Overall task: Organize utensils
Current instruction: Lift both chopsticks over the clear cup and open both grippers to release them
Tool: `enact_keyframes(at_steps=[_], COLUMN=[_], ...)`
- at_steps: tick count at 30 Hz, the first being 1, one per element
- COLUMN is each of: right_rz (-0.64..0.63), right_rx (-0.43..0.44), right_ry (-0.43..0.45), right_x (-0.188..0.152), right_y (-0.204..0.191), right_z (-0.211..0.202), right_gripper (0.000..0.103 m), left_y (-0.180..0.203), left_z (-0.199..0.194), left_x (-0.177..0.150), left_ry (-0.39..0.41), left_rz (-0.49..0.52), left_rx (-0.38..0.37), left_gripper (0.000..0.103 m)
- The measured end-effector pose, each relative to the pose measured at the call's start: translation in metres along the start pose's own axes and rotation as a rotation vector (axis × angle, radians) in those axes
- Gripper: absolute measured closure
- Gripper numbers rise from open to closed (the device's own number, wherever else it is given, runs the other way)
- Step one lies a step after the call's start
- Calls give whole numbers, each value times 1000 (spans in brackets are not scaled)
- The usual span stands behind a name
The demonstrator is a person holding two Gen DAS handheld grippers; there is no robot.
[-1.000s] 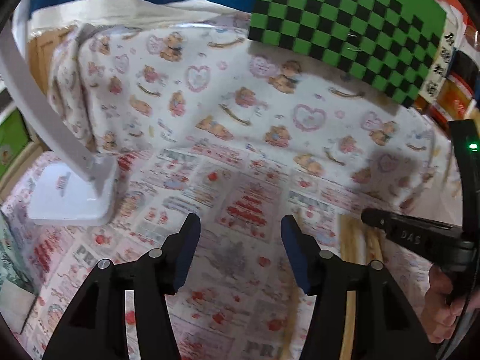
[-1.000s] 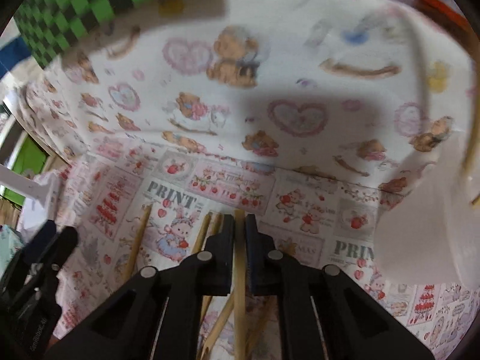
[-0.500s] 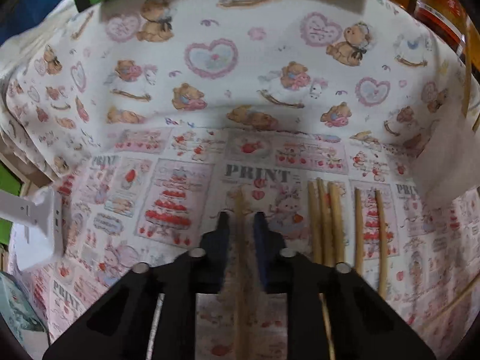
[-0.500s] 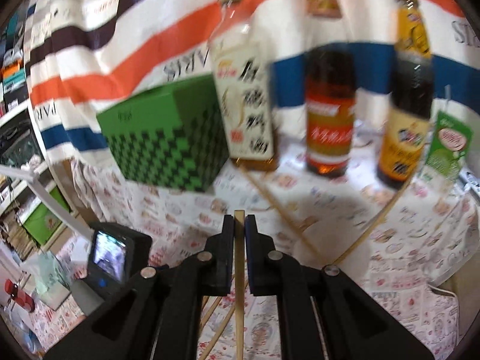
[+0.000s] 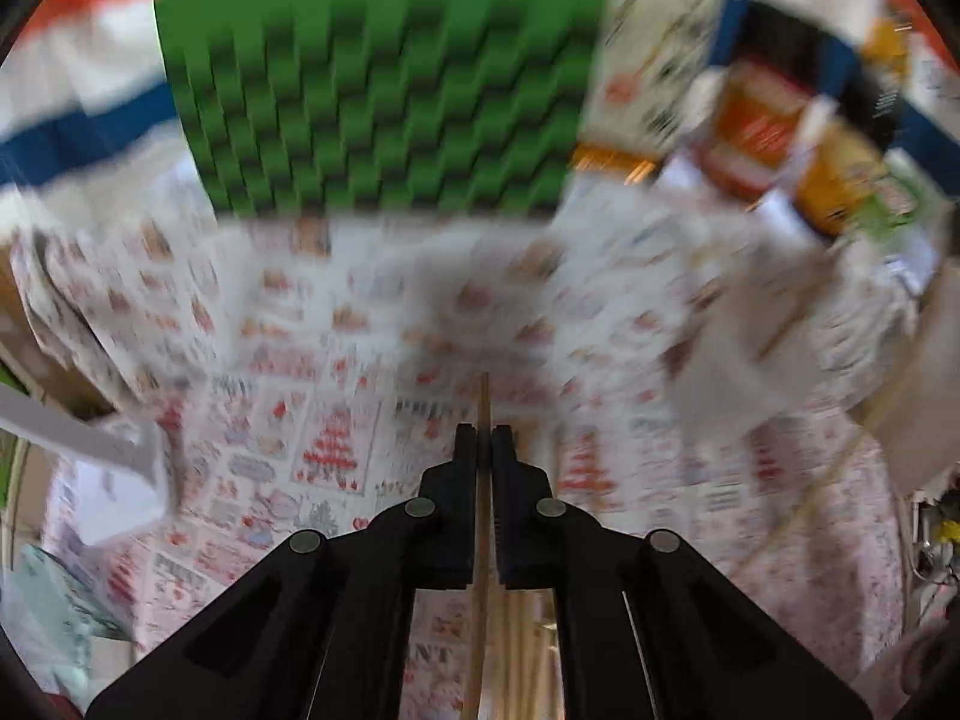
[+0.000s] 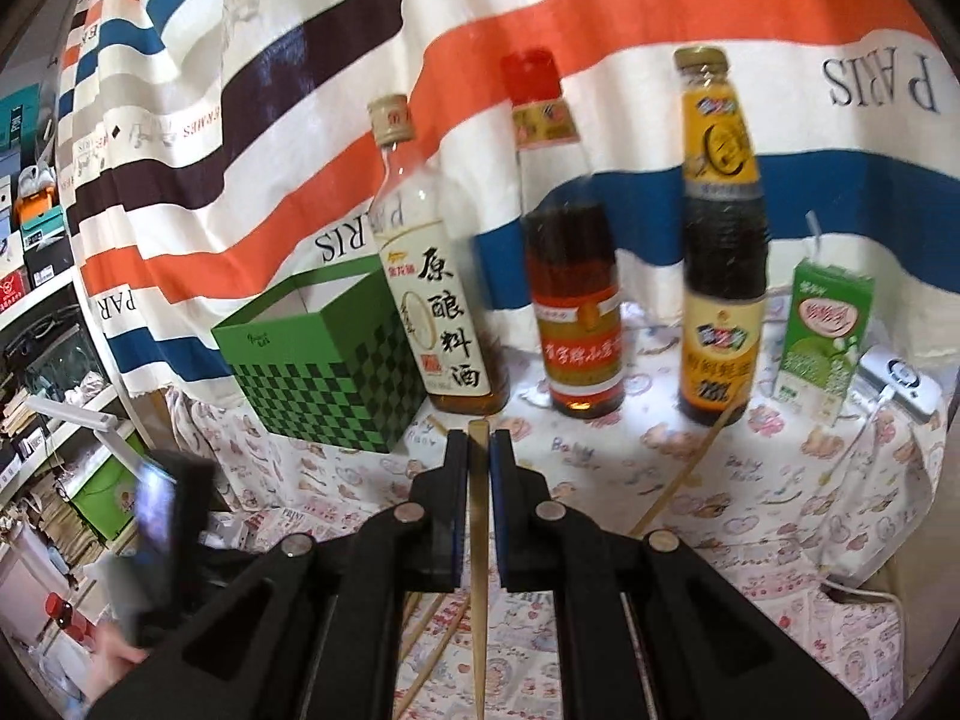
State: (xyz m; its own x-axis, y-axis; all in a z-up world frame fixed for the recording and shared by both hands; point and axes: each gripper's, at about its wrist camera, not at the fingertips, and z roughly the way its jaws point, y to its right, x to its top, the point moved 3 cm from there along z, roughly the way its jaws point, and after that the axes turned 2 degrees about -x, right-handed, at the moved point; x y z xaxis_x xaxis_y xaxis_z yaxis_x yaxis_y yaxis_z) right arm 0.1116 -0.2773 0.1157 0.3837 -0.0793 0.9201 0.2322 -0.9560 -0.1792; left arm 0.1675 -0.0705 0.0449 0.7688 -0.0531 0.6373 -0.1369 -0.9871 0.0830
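On the table's far left stands one green checkered open-topped box, then three bottles: a pale cooking-wine bottle, a red-capped amber bottle, a yellow-labelled dark sauce bottle, then one green drink carton. The left gripper has just closed its fingers on one wooden chopstick; the right gripper pinches another chopstick. Only the right view shows the box's open top; the left view is blurred.
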Motion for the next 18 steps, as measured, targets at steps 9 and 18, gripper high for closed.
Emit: enact_keyframes(at_steps=[9,18], right_rz=[77,258], right_rx=[48,4], right_ry=[160,419], right_x=[13,15], right_y=[26,62], right_z=[-34,-58], right_gripper=[96,96], left_y=[34,67], left_z=[-83,-130], left_x=[28,48], left_ry=[175,425], left_rz=[19,28], left_rx=[-91,-332], left_gripper=[100,100])
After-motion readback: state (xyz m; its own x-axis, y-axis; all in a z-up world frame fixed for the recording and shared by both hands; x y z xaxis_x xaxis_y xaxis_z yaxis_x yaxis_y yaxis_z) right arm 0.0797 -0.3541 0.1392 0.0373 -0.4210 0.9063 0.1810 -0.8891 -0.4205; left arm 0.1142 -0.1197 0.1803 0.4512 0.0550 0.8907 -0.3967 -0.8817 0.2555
